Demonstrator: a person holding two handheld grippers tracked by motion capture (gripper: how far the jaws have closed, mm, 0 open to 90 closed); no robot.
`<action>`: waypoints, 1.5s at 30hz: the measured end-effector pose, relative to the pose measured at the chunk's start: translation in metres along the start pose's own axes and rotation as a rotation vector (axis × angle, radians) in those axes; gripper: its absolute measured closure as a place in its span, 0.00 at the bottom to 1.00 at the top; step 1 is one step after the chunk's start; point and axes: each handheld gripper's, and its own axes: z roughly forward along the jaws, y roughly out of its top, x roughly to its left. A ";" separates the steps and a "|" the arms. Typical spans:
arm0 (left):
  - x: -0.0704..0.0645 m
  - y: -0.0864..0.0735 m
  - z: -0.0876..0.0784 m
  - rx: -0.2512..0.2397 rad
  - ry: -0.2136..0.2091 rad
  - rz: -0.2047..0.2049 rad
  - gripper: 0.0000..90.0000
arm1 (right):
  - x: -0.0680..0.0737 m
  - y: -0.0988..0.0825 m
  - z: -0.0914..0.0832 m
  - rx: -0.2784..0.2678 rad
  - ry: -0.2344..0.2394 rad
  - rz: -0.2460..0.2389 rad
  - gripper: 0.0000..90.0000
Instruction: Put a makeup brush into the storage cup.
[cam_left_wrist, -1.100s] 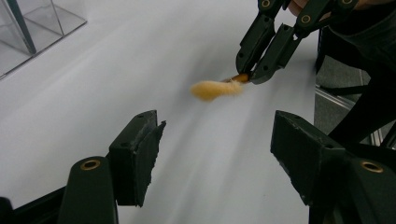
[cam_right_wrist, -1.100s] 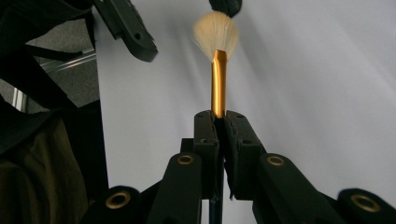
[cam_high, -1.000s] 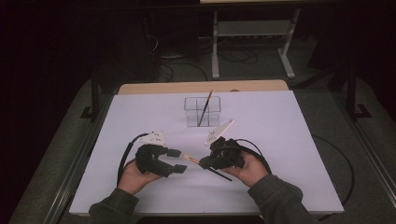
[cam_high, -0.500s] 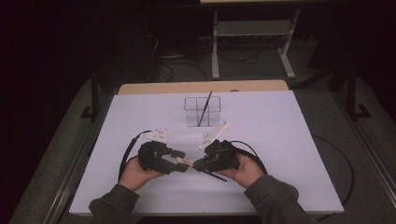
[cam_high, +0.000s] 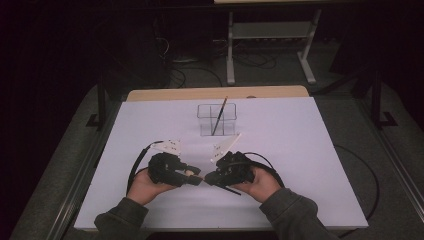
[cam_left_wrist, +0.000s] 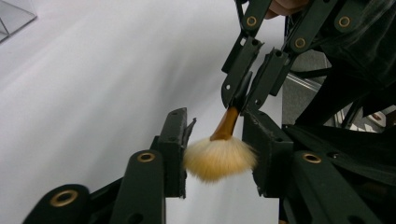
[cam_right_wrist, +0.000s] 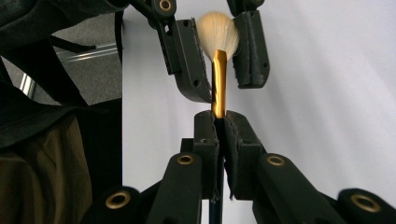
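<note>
A makeup brush with pale bristles (cam_left_wrist: 218, 159) and a gold ferrule (cam_right_wrist: 218, 84) hangs level between my two grippers, low over the white table (cam_high: 300, 150). My right gripper (cam_right_wrist: 217, 123) is shut on the ferrule's base, and the dark handle (cam_high: 232, 190) sticks out behind it. My left gripper (cam_left_wrist: 217, 158) faces it from the left. Its jaws have just been closing, and the pads now touch the bristle head on both sides. From above, the left gripper (cam_high: 195, 178) and right gripper (cam_high: 210, 177) meet tip to tip near the table's front.
A clear divided box (cam_high: 216, 120) stands at mid-table behind the grippers, with a thin dark stick (cam_high: 220, 114) leaning in it. Cables loop from both grippers across the sheet. A metal stand (cam_high: 270, 35) is on the floor beyond the table.
The left gripper's jaws have narrowed from wide apart to touching the bristle head. Both hands have stayed close together, with the right shifting slightly.
</note>
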 end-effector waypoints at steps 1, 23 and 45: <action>0.000 0.000 0.000 0.000 -0.001 -0.001 0.69 | 0.000 0.000 0.000 -0.002 -0.002 -0.002 0.92; 0.000 -0.001 -0.001 -0.004 -0.027 -0.003 0.81 | 0.005 0.002 0.003 0.019 -0.029 -0.047 0.92; -0.005 0.011 -0.013 0.015 -0.066 0.049 0.91 | 0.012 0.010 -0.001 0.005 -0.043 -0.104 0.90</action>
